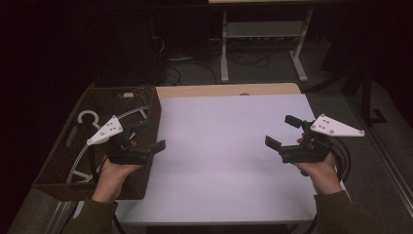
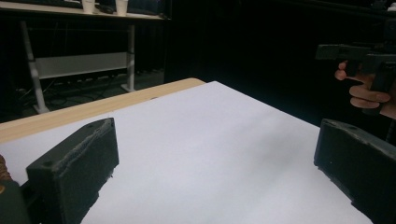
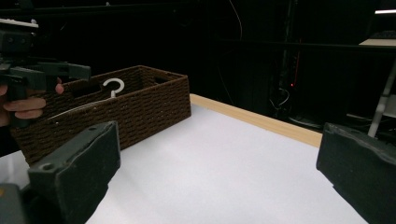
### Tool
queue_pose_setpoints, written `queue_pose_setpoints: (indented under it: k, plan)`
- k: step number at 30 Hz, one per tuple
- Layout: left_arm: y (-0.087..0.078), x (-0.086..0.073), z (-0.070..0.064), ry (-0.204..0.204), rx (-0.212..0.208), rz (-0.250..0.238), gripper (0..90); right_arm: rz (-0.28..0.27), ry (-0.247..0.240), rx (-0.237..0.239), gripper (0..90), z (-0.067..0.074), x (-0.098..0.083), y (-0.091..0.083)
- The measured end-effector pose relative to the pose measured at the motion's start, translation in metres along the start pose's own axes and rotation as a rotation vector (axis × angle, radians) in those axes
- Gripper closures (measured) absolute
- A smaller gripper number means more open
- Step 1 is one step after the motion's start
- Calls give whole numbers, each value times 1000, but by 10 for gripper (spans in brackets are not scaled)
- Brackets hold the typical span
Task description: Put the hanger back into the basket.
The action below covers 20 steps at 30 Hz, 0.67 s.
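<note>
- The white hanger (image 1: 90,127) lies in the brown wicker basket (image 1: 151,114) at the left edge of the surface (image 1: 219,146), under your left hand.
- Hanger's long axis runs along the basket's length, roughly front to back in the high view. Hook (image 3: 113,85) sits at the far end and curls open; the rest is partly hidden by your left gripper.
- No readable brand, label or writing on hanger, basket or grippers.
- Left gripper (image 1: 146,138): jaws spread wide, nothing between them, touching nothing. It's held above the basket's inner wall, pointing right across the surface.
- Right gripper (image 1: 282,131): jaws spread wide too, nothing held, nothing touched. It's held over the right side of the surface, well apart from the basket, pointing left toward it.
- White sheet between the two grippers is bare in both gripper views.
</note>
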<state>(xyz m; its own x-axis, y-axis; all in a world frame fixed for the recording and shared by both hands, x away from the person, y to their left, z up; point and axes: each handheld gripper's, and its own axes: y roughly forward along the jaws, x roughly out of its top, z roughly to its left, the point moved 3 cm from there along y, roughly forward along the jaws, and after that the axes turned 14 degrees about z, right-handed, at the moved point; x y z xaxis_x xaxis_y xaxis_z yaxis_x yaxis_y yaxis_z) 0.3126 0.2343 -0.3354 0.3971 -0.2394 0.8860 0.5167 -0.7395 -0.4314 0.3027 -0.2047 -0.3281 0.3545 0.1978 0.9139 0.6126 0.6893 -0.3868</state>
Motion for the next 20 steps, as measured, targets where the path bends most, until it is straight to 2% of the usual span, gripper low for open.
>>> queue_pose_setpoints:
  k: [20]
  plan:
    - [1, -1, 0, 5, -7, 3, 0, 6, -23, 2, 0, 2, 3, 3]
